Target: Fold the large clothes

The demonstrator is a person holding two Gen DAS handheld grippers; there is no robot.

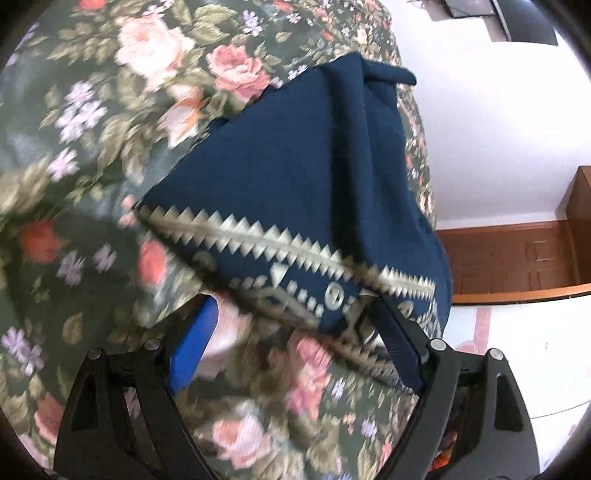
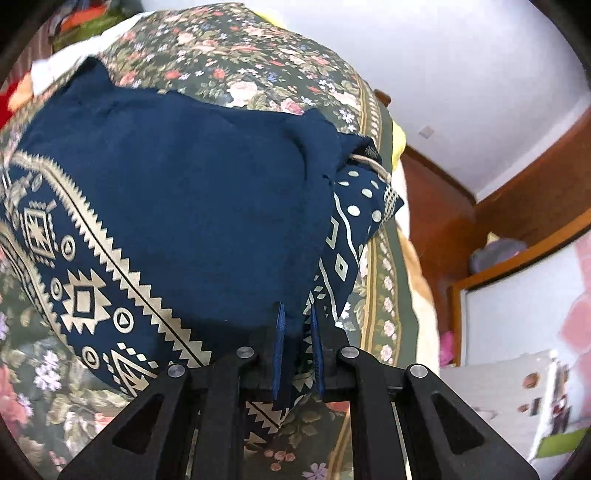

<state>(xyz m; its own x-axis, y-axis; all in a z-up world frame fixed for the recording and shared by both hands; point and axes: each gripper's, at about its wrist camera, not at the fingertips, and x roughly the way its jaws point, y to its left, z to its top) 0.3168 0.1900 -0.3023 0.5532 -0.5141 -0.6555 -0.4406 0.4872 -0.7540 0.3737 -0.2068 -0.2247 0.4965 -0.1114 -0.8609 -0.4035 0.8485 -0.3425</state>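
A navy garment [image 2: 192, 177] with a cream geometric border lies partly folded on a floral bedspread [image 2: 236, 48]. My right gripper [image 2: 297, 312] is shut on a bunched fold at the garment's near edge, and cloth fills the narrow gap between its blue pads [image 2: 277, 343]. In the left wrist view the same garment [image 1: 295, 158] stretches away toward the bed's edge, its zigzag border [image 1: 280, 243] running across. My left gripper [image 1: 291, 306] stands wide open low over the bedspread [image 1: 110, 110]. The patterned hem hangs between its fingers and against the right finger [image 1: 400, 343], unpinched.
The bed's edge drops off to the right, toward a white wall [image 1: 498, 110] and wooden panelling [image 1: 517, 258]. Other clothes [image 2: 85, 22] are piled at the far left of the bed. Papers [image 2: 517, 398] lie on the floor at the right.
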